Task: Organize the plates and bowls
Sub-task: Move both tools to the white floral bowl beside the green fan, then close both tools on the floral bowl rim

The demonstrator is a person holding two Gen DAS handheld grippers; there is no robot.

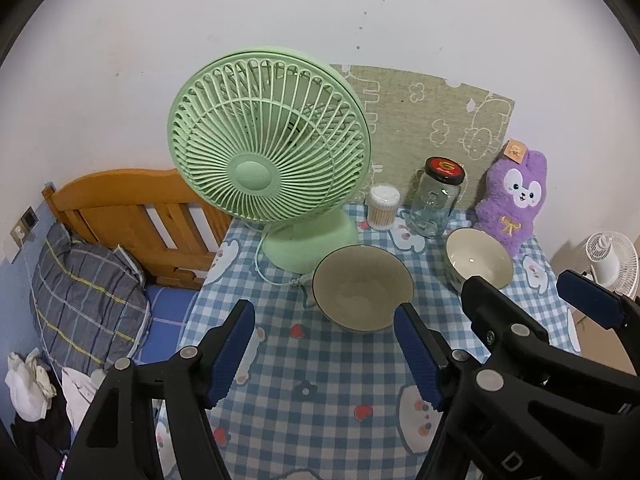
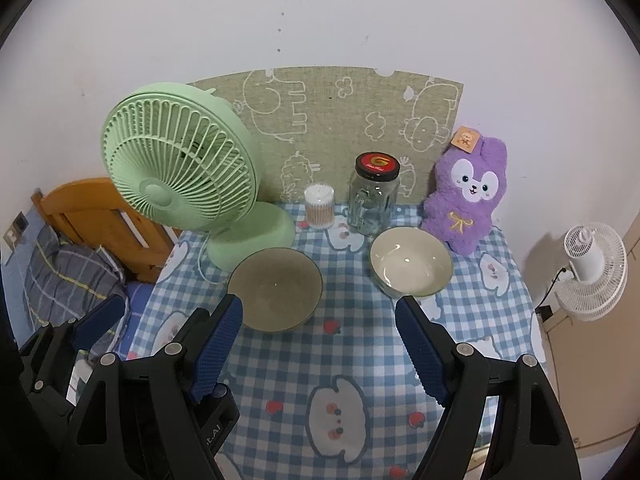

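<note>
I look down on the table [image 2: 360,360], checked blue cloth all over it. The green fan [image 1: 268,160] stands at ten o'clock. The grey bowl [image 2: 275,289] sits near the middle, just before the fan's foot. The cream bowl [image 2: 411,266] sits at two o'clock, apart from the grey one, with the purple toy [image 2: 466,196] just behind it. The jar [image 2: 374,196] stands at twelve, the swab tub [image 2: 319,206] beside it. My left gripper [image 1: 324,354] and right gripper [image 2: 318,354] both hang above the cloth with jaws spread wide, nothing between them.
</note>
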